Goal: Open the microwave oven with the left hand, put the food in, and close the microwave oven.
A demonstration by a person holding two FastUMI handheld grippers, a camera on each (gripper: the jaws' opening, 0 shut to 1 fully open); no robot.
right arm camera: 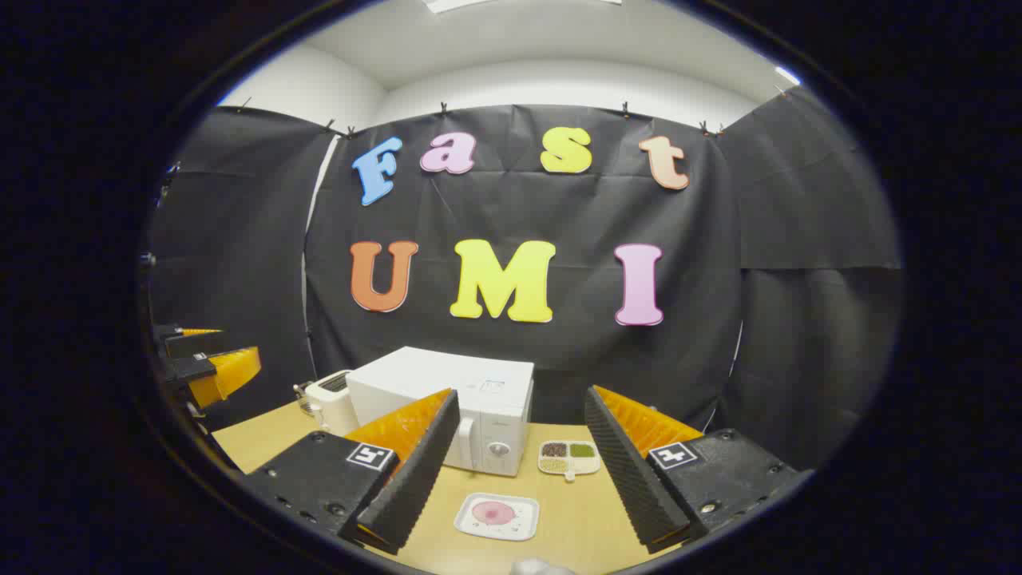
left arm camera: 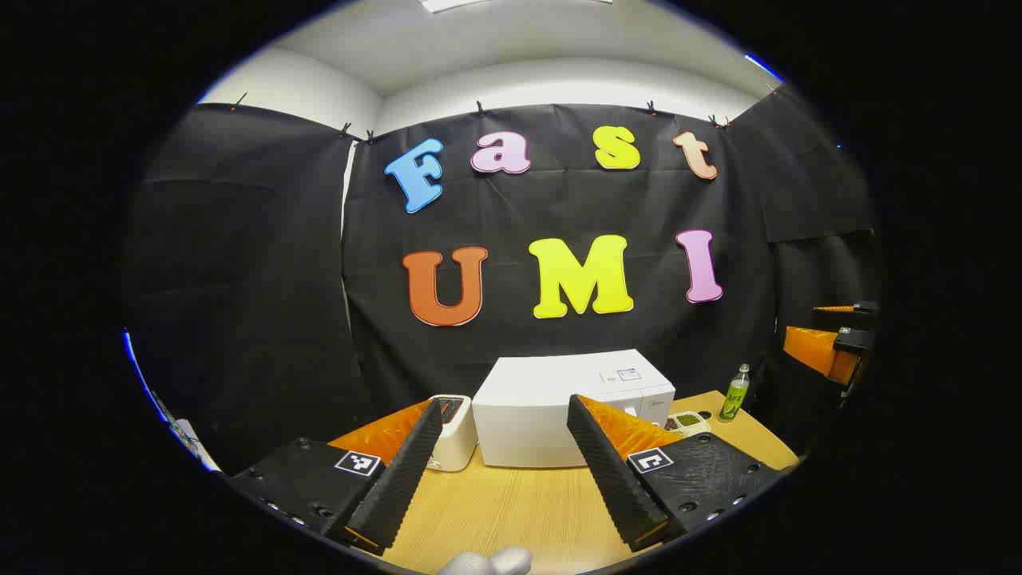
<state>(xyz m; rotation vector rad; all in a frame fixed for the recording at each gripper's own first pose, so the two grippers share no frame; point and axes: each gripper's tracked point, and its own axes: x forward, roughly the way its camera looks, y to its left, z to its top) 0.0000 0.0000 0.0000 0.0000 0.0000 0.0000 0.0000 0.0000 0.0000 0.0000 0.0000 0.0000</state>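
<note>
The white microwave oven [left arm camera: 551, 399] [right arm camera: 435, 387] stands at the back of the wooden table with its door closed; the handle and a knob [right arm camera: 497, 449] face front. Before it lies a white square plate with a round pink food [right arm camera: 496, 513]. My left gripper [left arm camera: 505, 406] is open with nothing between its fingers, held back from the microwave and above the table. Just as open and bare, my right gripper [right arm camera: 521, 395] hovers above the plate's near side. Each gripper also appears at the edge of the other's view [left arm camera: 834, 351] [right arm camera: 211, 367].
A white toaster [left arm camera: 453, 431] [right arm camera: 330, 402] stands left of the microwave. To its right lies a white compartment dish [right arm camera: 569, 458] [left arm camera: 688, 421] with dark and green fillings, then a green bottle [left arm camera: 734, 393]. The bare table [left arm camera: 511, 511] stretches before the microwave.
</note>
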